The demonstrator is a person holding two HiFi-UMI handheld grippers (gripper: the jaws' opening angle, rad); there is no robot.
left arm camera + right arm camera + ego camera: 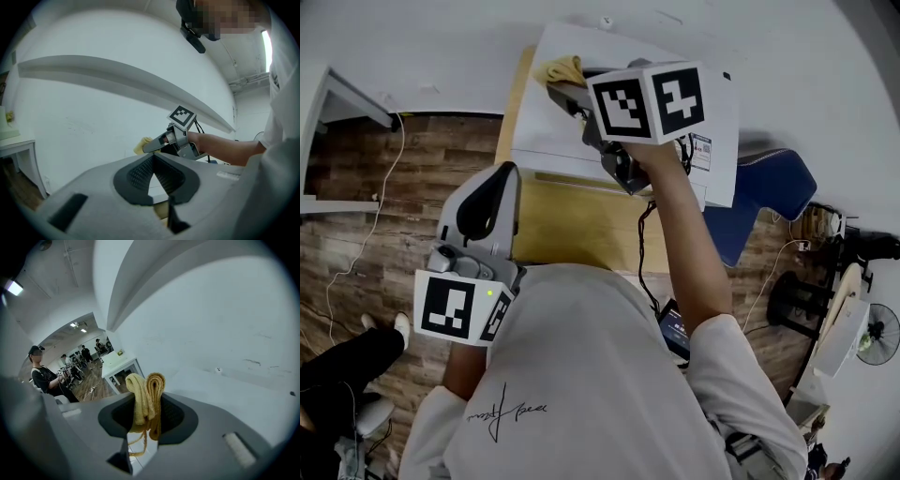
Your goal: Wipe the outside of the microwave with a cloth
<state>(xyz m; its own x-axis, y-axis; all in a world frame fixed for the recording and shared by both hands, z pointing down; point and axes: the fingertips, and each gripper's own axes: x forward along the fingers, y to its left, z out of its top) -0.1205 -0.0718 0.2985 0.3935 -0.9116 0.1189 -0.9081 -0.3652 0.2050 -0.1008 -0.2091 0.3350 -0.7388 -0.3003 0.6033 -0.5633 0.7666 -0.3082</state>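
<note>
The white microwave stands on a wooden table, seen from above in the head view. My right gripper reaches over its top, shut on a folded yellow cloth that lies near the top's far left edge. In the right gripper view the cloth stands bunched between the jaws, with the microwave's white top just beyond. My left gripper is held off the table's left side, away from the microwave, shut with nothing in it. The left gripper view shows the right gripper and the cloth ahead.
A blue seat stands right of the table. A fan and stands crowd the far right. Cables run over the wood floor. A person's leg is at lower left. People and a white table show far off.
</note>
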